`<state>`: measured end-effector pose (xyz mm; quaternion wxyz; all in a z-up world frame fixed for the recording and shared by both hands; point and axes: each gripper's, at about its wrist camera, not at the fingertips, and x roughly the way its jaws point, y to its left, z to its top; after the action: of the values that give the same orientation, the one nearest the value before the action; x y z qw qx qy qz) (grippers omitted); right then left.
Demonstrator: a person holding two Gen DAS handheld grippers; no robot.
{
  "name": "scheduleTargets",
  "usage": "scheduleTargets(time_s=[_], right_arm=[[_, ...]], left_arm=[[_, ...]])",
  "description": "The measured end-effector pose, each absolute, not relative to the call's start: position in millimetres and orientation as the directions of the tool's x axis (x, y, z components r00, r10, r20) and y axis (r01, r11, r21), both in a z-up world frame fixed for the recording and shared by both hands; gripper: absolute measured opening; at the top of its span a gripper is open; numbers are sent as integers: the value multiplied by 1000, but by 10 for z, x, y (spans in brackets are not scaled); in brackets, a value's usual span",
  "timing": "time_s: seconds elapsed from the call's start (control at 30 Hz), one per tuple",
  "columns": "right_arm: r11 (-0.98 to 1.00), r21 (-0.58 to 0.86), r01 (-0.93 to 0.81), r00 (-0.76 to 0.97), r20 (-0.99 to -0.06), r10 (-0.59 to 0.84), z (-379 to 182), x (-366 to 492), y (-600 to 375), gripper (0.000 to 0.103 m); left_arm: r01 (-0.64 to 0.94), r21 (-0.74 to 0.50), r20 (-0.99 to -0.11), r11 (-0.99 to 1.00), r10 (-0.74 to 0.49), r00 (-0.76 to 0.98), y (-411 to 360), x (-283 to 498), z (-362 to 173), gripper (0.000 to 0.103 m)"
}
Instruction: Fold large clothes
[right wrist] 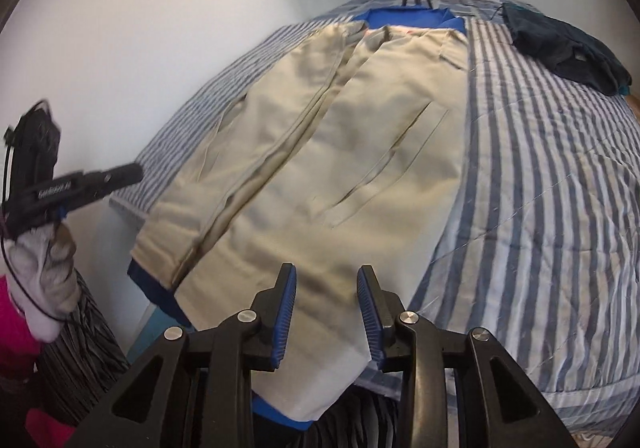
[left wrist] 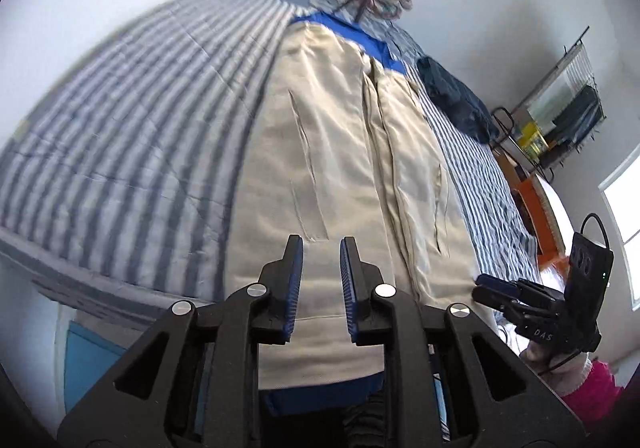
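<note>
Covering striped bed (left wrist: pixel 132 120): beige jacket (left wrist: pixel 336 152), white walls (right wrist: pixel 120 28).

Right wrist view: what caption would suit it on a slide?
Open right gripper above a beige jacket spread on a striped bed.

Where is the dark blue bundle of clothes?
In both views, the dark blue bundle lies on the striped bedspread, right of the beige jacket, toward the far end.
</note>
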<state>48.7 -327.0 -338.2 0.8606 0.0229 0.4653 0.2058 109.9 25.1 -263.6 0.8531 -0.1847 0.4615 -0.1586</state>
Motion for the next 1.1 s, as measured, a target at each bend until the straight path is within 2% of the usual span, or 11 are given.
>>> scheduleTargets(time_s=[0.1, 0.23, 0.3, 0.33, 0.4, 0.43, 0.47, 0.5, 0.67, 1.0, 1.1], right_arm=[[919, 124, -375, 469, -830, 303, -3566, 416, -3135, 34], [915, 45, -402, 486, -836, 254, -3606, 333, -3102, 34], [915, 59, -399, 470, -844, 259, -3518, 326, -3139, 34], [918, 77, -388, 473, -839, 270, -3463, 312, -3184, 38], [932, 119, -342, 489, -825, 285, -3371, 267, -3319, 63], [941, 144, -308, 502, -815, 289, -3341, 250, -3410, 74], [944, 172, -280, 505, -810, 298, -3337, 244, -3489, 74], [945, 210, -252, 493, -812, 312, -3355, 249, -3574, 74], [905, 394, -159, 436, -795, 423, -3527, 275, -3843, 72], [771, 627, -110, 372, -693, 617, -3780, 442, -3859, 63], [762, 636, -121, 347, -692, 633, -3817, 531, -3783, 63]], left_arm=[[129, -439, -787, 889, -450, 423, 10, 1177, -2985, 16], [240, -250, -824, 938, -336, 457, -291, 1024, -3031, 17], [229, -309, -818, 923, -381, 431, -224, 1027, -2945, 17], [217, -347, -807, 912, -408, 427, -161, 1024, -2904, 18], [169, -397, -786, 902, -429, 446, 39, 1014, -2801, 32], [146, -414, -777, 899, -432, 458, 139, 1014, -2772, 48], [121, -432, -769, 894, -435, 468, 250, 1028, -2753, 57], [95, -447, -766, 890, -435, 472, 342, 1055, -2757, 58], [-53, -559, -780, 827, -503, 372, 653, 1277, -3078, 58], [-19, -635, -741, 772, -602, 298, 456, 1388, -3197, 54], [-48, -666, -723, 745, -628, 286, 467, 1435, -3221, 53]])
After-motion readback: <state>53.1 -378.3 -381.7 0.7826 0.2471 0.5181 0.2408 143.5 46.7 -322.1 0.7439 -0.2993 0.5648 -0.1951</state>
